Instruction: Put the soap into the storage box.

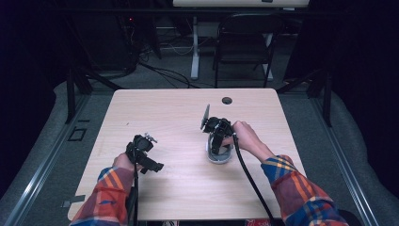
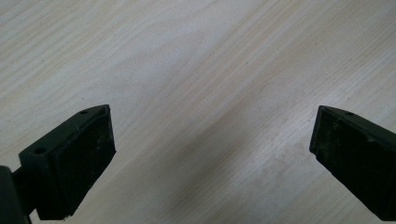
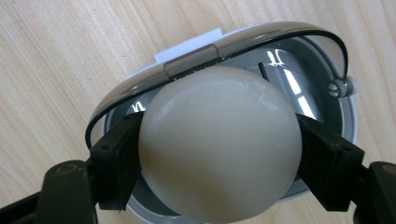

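Pale, off-white and smooth, an egg [image 3: 219, 144] sits clamped between the two black pads of the right gripper [image 3: 219, 154], one pad pressed on each flank. Seen in the right gripper view, the egg hangs directly over a round grey container [image 3: 322, 100] with a clear hinged lid [image 3: 191, 58] standing open behind it; it looks like a small egg cooker or egg holder, though I cannot tell which. Whether the egg's underside already touches the container's floor is hidden by the egg itself.

From the high view, the right gripper [image 1: 217, 141] points down into that container [image 1: 219, 157], which rests on the wooden table [image 1: 179, 183] right of centre. The left gripper [image 1: 143, 153] rests well apart near the table's left side, and the left gripper view shows its jaws standing wide with bare wood [image 2: 201, 93] between them, holding nothing.

As a judgement, the work appears to be at its placing step: the egg has been picked up and brought to the container, so the carry looks done. What seems left is to settle the egg fully into its seat, ease the pads off it without cracking or rolling it, lift clear, and possibly swing the lid shut.
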Available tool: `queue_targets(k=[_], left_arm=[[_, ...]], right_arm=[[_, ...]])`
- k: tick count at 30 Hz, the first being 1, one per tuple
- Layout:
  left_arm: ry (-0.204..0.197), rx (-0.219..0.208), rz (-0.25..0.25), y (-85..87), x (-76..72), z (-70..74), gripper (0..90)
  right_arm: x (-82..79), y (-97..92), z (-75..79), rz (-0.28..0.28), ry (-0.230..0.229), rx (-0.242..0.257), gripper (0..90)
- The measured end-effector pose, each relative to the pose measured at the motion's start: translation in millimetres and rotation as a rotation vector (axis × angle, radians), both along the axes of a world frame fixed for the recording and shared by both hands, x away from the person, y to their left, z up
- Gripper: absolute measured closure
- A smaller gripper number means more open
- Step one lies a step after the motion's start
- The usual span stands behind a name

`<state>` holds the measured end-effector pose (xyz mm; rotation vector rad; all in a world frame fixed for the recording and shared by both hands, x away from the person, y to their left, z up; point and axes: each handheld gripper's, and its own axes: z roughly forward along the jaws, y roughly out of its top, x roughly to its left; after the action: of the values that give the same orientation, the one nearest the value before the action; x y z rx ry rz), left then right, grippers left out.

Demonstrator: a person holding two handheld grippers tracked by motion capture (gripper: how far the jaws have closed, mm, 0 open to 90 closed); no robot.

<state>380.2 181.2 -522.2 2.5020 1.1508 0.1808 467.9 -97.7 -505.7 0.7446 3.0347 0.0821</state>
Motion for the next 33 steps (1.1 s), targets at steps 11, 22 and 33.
queue_targets(k=[11, 22, 33], left_arm=[[0.002, 0.000, -0.001, -0.1, 0.2, -0.2, 0.0], [-0.002, 0.003, -0.002, -0.6, 0.0, -0.1, 0.0], [-0.003, 0.004, 0.000, -0.6, -0.1, 0.0, 0.0]], right_arm=[[-4.1, -7.9, 12.4, -0.003, -0.020, 0.045, 15.2], [-14.2, -28.1, 39.4, -0.019, -0.073, 0.121, 8.1], [-24.1, -50.5, 58.3, -0.047, -0.131, 0.146, 0.0]])
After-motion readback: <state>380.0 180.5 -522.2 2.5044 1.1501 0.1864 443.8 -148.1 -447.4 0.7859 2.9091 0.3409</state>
